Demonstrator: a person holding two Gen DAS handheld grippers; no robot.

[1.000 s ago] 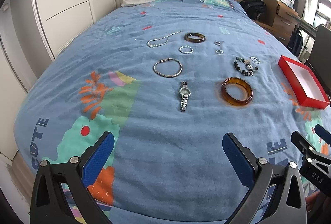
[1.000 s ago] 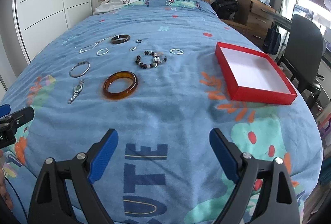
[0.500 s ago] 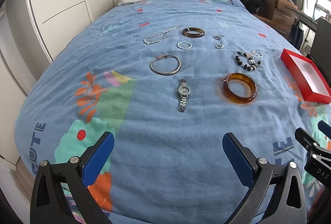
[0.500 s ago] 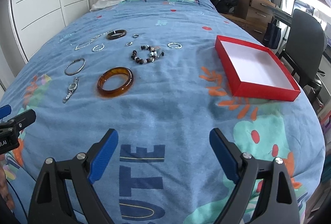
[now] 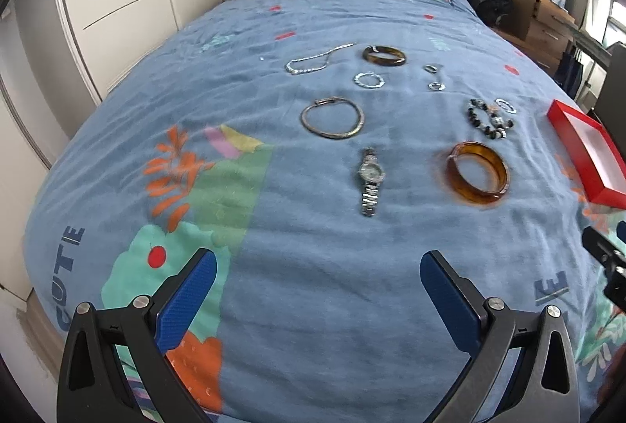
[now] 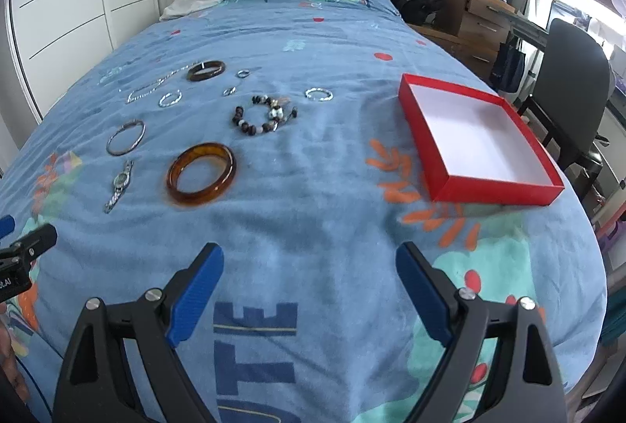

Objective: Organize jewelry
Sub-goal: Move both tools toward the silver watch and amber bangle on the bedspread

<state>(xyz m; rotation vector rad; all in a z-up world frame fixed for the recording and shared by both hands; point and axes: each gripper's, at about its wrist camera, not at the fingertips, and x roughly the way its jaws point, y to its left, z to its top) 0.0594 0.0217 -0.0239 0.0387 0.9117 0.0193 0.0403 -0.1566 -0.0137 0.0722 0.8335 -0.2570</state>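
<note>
Right wrist view: amber bangle flat on bed, red box empty alongside. Both jaws spread, holding nothing. Straddle one rim section, descend, pinch lightly.

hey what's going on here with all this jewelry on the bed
A person holds a gripper in each hand over a blue bedspread. Both the left gripper and right gripper have their jaws open and hold nothing. Jewelry lies spread out: an amber bangle, a watch, a beaded bracelet and others. The red box beside them holds nothing yet, so sorting has not begun.
</note>
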